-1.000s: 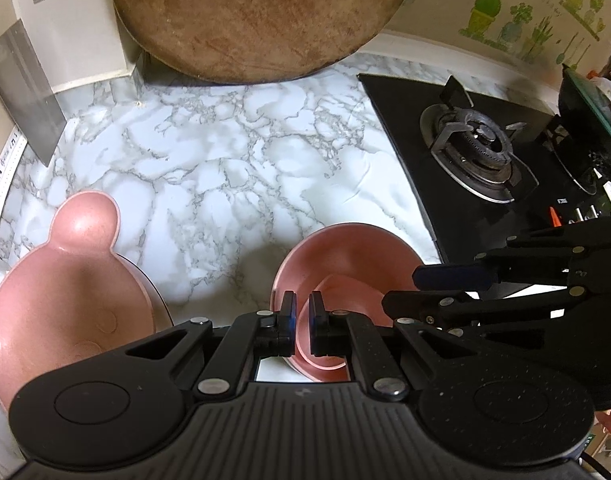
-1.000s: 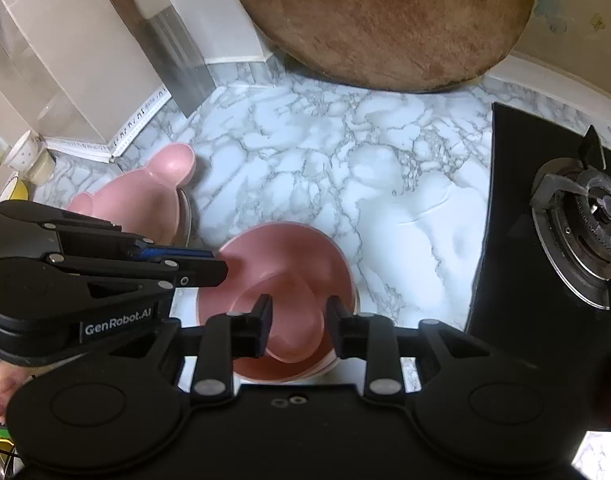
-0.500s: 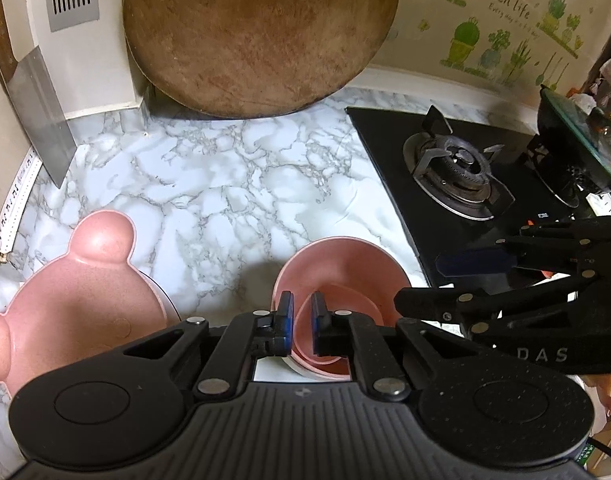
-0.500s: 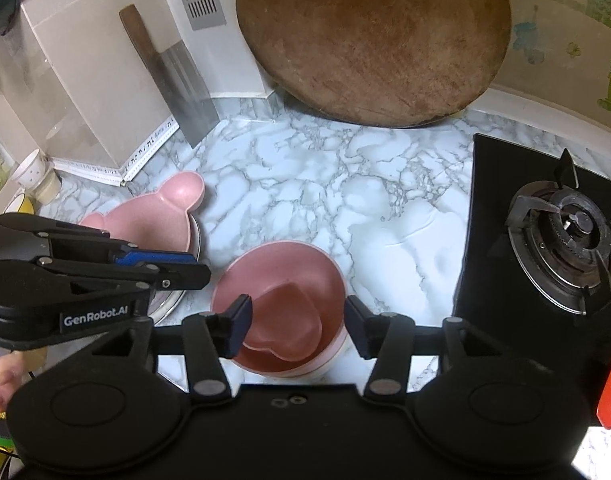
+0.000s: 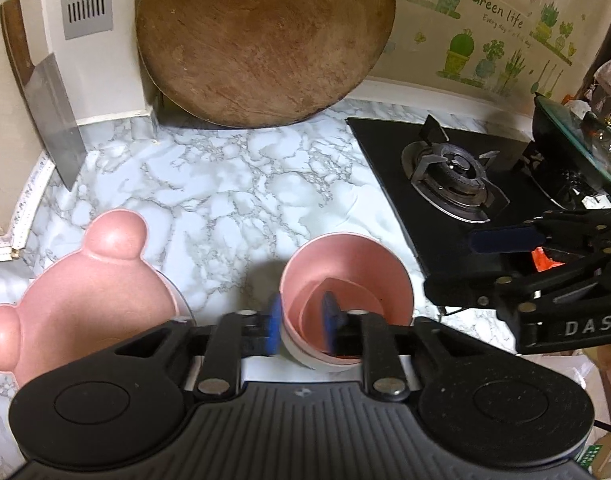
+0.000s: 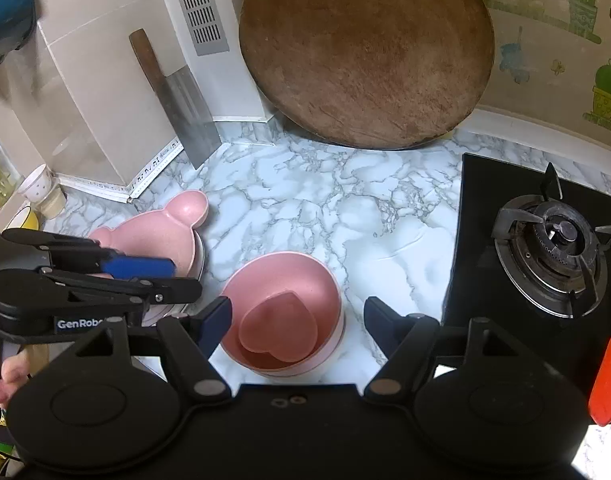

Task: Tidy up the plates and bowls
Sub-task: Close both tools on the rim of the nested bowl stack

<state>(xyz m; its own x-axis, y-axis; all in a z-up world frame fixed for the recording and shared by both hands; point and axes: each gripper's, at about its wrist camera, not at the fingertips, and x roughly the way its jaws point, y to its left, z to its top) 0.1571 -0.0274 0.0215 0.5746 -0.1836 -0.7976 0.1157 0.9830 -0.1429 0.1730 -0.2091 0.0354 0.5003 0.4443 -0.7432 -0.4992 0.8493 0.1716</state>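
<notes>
A: What is the left gripper (image 5: 301,320) doing?

B: Its jaws are opening. The 2 blue pads are straddling the near-left rim of the round pink bowl (image 5: 369,272), 1 outside the wall, 1 inside, with a visible gap, so they are not pressing on it.

A: And the right gripper (image 6: 293,320)?

B: It is opening too, and standing much wider. Its 2 fingertips are sitting at 9 and 3 o'clock of the same bowl (image 6: 283,280), clear of the rim on both sides. Nothing is being held.

A: Where is the bowl sitting?

B: It is resting on the marble counter (image 6: 305,200), just below each gripper, with a small heart-shaped dish (image 6: 279,328) lying inside it. A white edge is showing under the bowl's rim; I cannot tell what it belongs to.

A: Anything else of the task nearby?

B: At 9 o'clock of the bowl a pink bear-shaped plate (image 5: 81,300) is lying on top of another pale plate whose edge is peeking out.

A: Farther out?

B: At 12 o'clock a round wooden board (image 5: 265,40) is leaning against the wall. At 10 o'clock a cleaver (image 6: 177,100) is standing propped in the corner. At 3 o'clock the black gas hob (image 6: 545,240) is adjoining the counter.
</notes>
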